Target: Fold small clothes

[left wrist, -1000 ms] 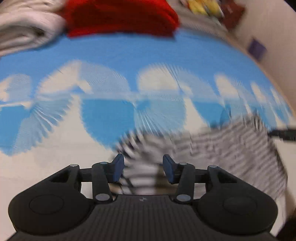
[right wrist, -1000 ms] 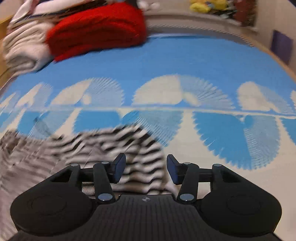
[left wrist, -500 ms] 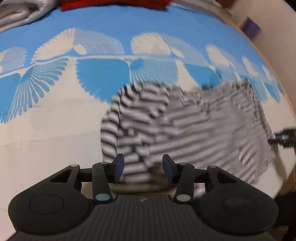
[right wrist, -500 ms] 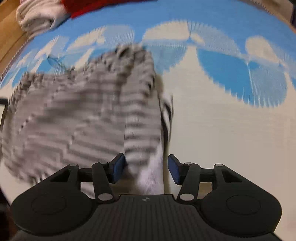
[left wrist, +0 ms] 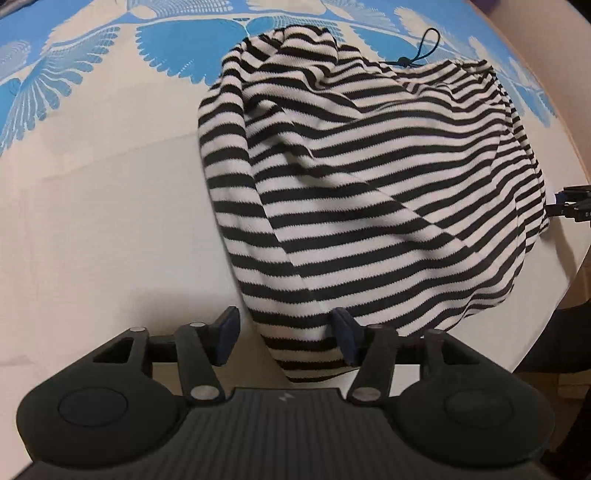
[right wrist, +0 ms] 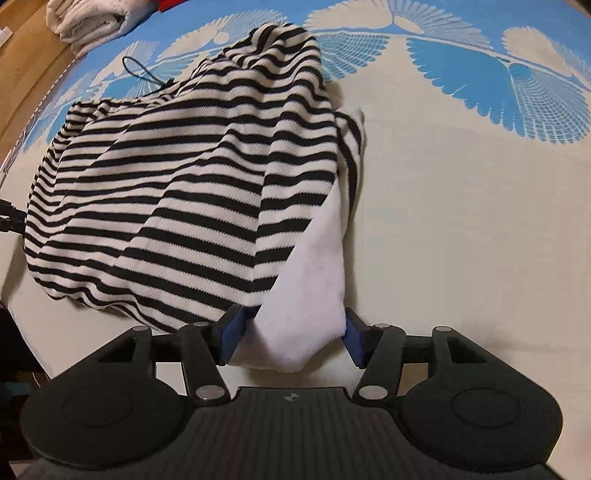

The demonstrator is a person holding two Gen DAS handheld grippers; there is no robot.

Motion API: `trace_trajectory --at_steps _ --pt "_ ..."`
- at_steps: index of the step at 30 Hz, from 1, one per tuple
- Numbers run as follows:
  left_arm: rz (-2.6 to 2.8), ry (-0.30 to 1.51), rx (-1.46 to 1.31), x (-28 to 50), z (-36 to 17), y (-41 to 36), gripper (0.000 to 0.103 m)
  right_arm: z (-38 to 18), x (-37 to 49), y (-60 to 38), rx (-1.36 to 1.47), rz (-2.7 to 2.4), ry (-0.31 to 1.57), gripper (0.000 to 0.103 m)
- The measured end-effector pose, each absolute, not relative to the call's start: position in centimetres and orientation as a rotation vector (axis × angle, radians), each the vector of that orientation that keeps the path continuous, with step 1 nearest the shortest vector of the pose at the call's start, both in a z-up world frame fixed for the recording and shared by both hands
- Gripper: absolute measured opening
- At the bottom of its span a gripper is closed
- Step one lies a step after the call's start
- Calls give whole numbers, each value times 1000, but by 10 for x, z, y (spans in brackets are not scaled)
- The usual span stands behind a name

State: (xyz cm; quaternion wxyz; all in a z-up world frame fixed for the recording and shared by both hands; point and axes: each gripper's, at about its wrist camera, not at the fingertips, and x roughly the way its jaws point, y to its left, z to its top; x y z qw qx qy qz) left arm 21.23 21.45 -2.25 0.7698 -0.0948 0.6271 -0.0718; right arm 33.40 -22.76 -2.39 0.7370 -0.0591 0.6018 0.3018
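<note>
On the bed, in the left wrist view, a black-and-white striped knit garment [left wrist: 369, 184] lies in a loose heap on the cream and blue bedspread with a fan-shaped feather print [left wrist: 92, 221]. The left gripper [left wrist: 286, 338] points steeply down at the garment's near edge; its jaws are opening, and the striped hem sits between the blue pads [left wrist: 229, 334] with a gap on the left side, so the cloth looks let go rather than pinched. A thin black drawstring loop [left wrist: 424, 46] pokes out at the far side. At the right edge a small part of the other tool shows.

In the right wrist view, the same striped garment [right wrist: 184, 184] spreads to the left, with its plain white inner face [right wrist: 314, 288] turned out at the near corner. The right gripper [right wrist: 291, 336] has that white corner between its jaws, which are also opening; whether the pads still press it I cannot tell for sure.

As I judge it, the garment has only been laid down: it is rumpled and bunched, with no neat fold, so smoothing and folding remain. A folded white towel [right wrist: 88, 18] lies at the far left by a wooden floor [right wrist: 26, 66].
</note>
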Motion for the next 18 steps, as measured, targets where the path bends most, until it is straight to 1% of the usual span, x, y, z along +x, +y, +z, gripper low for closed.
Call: trace_trajectory --at_steps 5,6,7,8,9,10,12,13,14,17,18 --pt "-170 1371 -212 219 -28 206 61 -29 329 -218 -183 686 1328 60" --pt "-174 1373 -207 220 -29 205 60 -29 329 -217 -193 691 1322 58" --pt "-178 1375 -205 221 -30 204 58 -28 329 -216 -200 697 1318 54" --pt "-185 1373 -202 221 -30 204 47 -27 330 -216 -197 703 1316 49" --pt "-193 1370 -197 222 -29 203 33 -26 330 -216 -188 708 1310 37" --pt "-201 1362 -190 222 -28 202 27 -24 331 -216 -184 709 1300 25" --pt "-213 1338 -168 223 -22 200 5 -18 331 -218 -182 722 1271 18" --pt "-211 1319 -160 222 -16 200 3 -13 332 -219 -179 731 1251 15" --pt "-209 1300 -167 221 -9 202 3 -5 334 -223 -159 737 1222 15" --pt "-214 1212 -215 215 15 216 2 25 344 -250 39 747 1140 14" --pt "-210 1202 -219 212 19 222 2 31 343 -256 58 756 1120 14"
